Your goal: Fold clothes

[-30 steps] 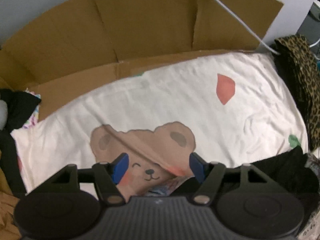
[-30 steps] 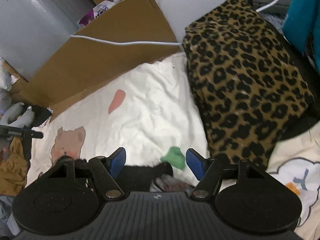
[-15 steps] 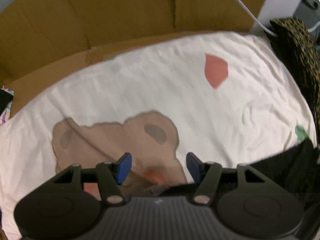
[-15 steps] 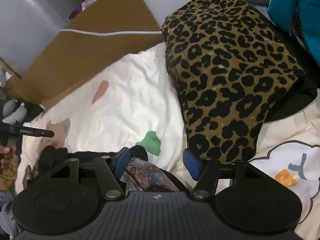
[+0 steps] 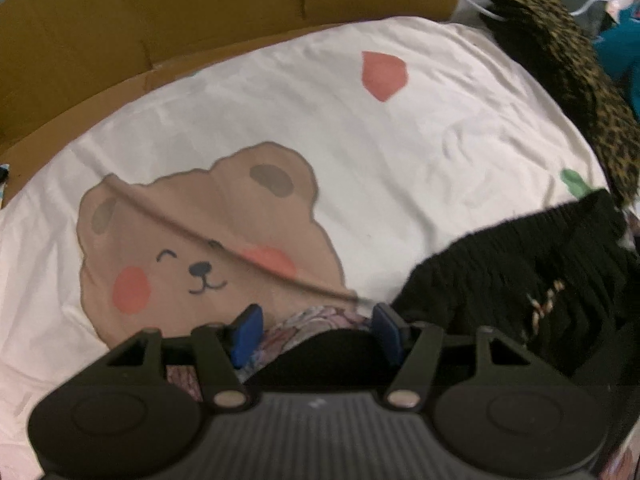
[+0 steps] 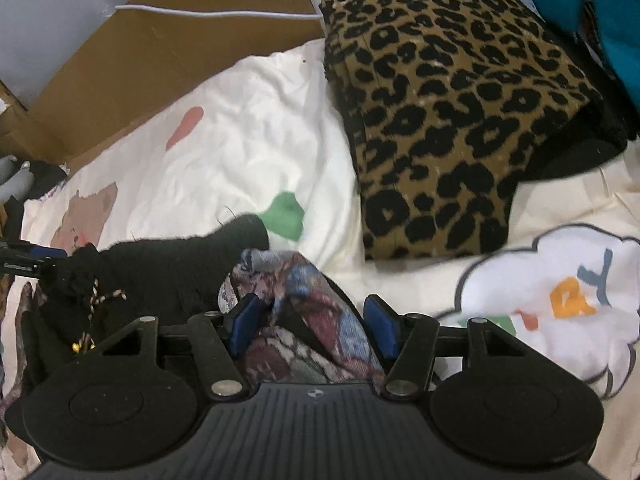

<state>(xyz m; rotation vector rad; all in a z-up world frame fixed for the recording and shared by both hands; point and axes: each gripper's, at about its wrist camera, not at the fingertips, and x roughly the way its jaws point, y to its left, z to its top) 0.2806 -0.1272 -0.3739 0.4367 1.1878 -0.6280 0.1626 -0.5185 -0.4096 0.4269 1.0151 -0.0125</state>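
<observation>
Near edge of bedsheet [image 5: 400, 148]: both grippers, left gripper [image 5: 316, 330] and right gripper [image 6: 310, 326], released around patterned garment [image 6: 304, 300]; I'd clench on one layer, avoiding black sweater [image 6: 168, 268]

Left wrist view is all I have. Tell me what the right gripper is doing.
Observer: The right gripper is open, with the patterned cloth bunched between its fingers.
Operator: Say where the leopard garment sits.
Observer: The leopard garment lies folded on the sheet, beyond the gripper and to its right, apart from it.
Operator: Report what lies nearer than that.
Observer: A cloud print with orange and blue letters, on the bedding right of the gripper.
</observation>
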